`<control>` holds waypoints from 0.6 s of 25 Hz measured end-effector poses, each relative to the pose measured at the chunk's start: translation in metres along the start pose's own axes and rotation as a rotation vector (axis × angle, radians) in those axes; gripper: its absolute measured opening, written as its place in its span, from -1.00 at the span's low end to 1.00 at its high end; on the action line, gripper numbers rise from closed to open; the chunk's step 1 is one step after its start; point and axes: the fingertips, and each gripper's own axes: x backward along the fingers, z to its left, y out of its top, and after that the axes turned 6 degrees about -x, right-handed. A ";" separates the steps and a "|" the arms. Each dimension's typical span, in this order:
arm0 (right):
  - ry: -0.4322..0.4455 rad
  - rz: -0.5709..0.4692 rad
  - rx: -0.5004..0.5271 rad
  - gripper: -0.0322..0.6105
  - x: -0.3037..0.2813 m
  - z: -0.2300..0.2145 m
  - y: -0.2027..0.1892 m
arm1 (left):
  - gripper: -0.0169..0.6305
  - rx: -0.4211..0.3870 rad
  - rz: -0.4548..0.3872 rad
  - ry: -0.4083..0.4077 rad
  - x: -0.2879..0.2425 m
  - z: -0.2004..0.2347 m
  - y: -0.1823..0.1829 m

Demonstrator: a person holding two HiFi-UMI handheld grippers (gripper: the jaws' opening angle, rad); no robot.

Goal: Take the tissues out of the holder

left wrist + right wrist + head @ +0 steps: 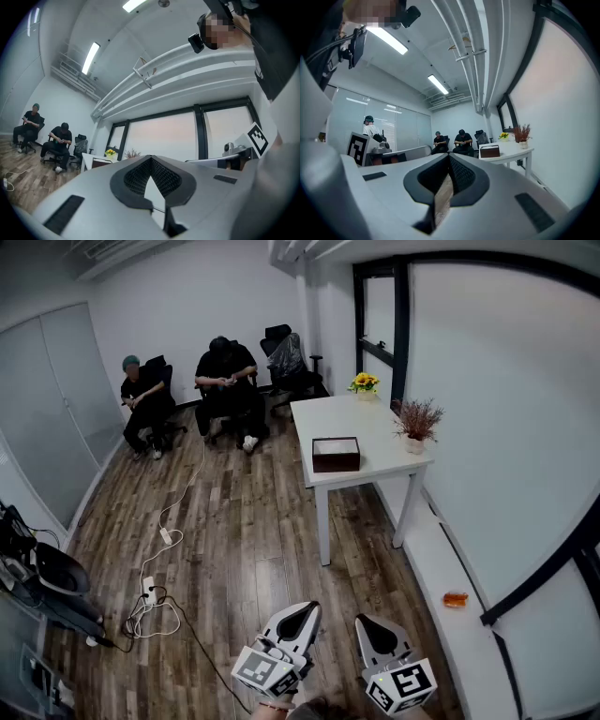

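Head view: my left gripper (302,608) and right gripper (368,622) sit low, well apart from the dark brown rectangular tissue holder (336,455) on the white table (375,423).
Left gripper view: jaws together, nothing held.
Right gripper view: jaws together, empty; holder (490,151) far ahead.

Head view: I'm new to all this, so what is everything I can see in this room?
Table: one, white, by the window wall.
Tissue holder: one, dark brown, table's near edge.
Flowers: one yellow bunch, table's far end.
Dried plant: one, reddish, table's right edge.
Seated people: two, dark clothes, far wall.
Cables: several, white and black, floor.
Orange object: one, window ledge.
Left tool: one, grey, shut, empty.
Right tool: one, grey, shut, empty.
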 end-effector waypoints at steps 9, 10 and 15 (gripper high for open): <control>0.032 -0.030 0.023 -0.89 -0.005 -0.005 0.006 | -0.93 -0.002 -0.010 0.008 -0.009 -0.010 -0.001; 0.041 -0.031 0.019 -0.89 -0.006 -0.007 0.007 | -0.93 -0.002 -0.011 0.007 -0.010 -0.010 -0.003; 0.030 -0.041 0.028 -0.89 -0.018 -0.025 0.013 | -0.93 0.009 0.000 0.024 -0.027 0.004 -0.007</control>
